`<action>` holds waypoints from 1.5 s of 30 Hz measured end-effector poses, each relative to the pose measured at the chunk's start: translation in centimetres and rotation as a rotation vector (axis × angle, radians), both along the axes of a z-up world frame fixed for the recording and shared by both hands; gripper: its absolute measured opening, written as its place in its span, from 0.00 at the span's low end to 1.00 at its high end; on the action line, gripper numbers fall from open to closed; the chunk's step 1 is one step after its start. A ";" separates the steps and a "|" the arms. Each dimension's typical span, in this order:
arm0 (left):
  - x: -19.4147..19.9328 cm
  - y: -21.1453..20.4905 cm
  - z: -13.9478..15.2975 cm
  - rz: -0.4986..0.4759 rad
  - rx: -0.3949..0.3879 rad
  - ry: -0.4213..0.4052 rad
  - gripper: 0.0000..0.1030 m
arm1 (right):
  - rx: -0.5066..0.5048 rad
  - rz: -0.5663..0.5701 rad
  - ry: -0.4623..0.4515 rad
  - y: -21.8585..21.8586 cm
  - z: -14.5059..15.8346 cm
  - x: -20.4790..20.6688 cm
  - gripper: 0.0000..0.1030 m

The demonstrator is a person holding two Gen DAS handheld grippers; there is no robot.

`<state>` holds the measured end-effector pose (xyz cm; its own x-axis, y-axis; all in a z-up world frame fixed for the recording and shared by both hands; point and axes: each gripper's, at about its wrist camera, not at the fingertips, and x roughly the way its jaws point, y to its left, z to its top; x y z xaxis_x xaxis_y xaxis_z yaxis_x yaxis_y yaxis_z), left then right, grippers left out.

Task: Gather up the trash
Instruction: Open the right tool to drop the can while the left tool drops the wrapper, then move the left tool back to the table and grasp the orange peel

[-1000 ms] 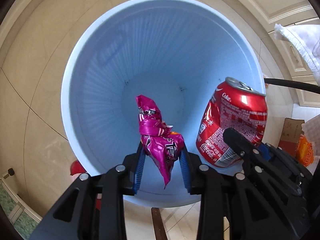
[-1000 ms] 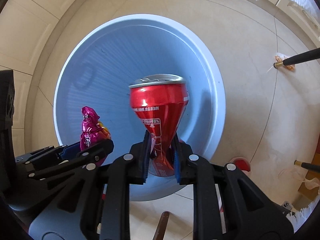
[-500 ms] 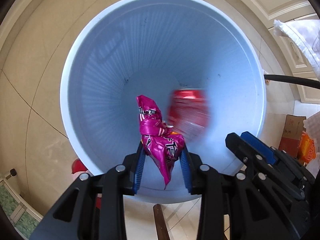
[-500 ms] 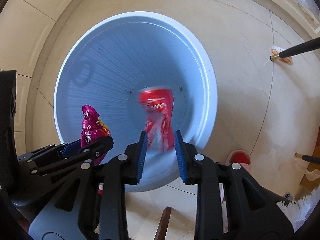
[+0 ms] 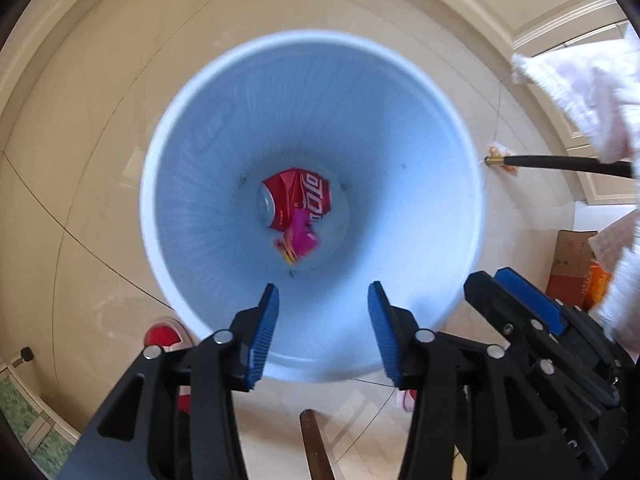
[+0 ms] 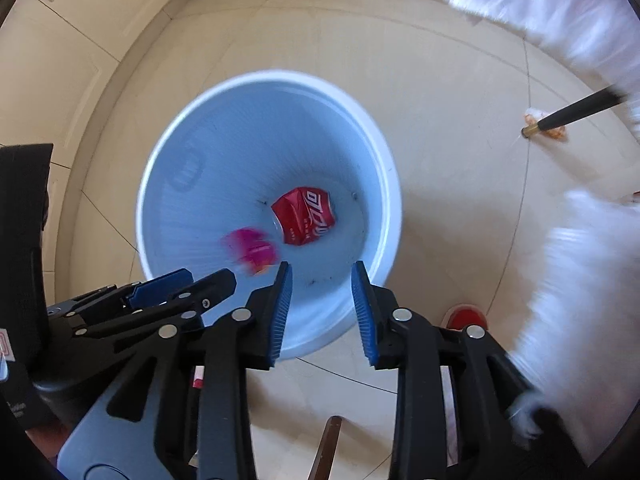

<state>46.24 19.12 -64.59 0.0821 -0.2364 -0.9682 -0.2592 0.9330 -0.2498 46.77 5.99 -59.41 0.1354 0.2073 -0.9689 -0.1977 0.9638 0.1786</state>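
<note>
Lying in bin (image 5: 460,128) btm, can (image 5: 298,198) + wrapper (image 5: 298,236), below both tools.

both wrist cams side by side above blue bin (image 5: 160,208) (image 6: 384,200), facing steeply down past own fingers, shared: bin interior, crushed can (image 5: 296,200) (image 6: 306,216), tiled floor (image 5: 80,160)

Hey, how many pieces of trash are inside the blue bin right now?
2. A crushed red can lies on the bottom of the bin, and a pink wrapper, blurred, shows just beside it. Nothing else shows inside, though something small could hide under them.
</note>
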 end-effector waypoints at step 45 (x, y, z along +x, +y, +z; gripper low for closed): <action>-15.2 -30.8 45.0 -0.462 0.013 -0.778 0.74 | 0.098 -0.447 -0.813 -35.5 41.9 -24.0 0.59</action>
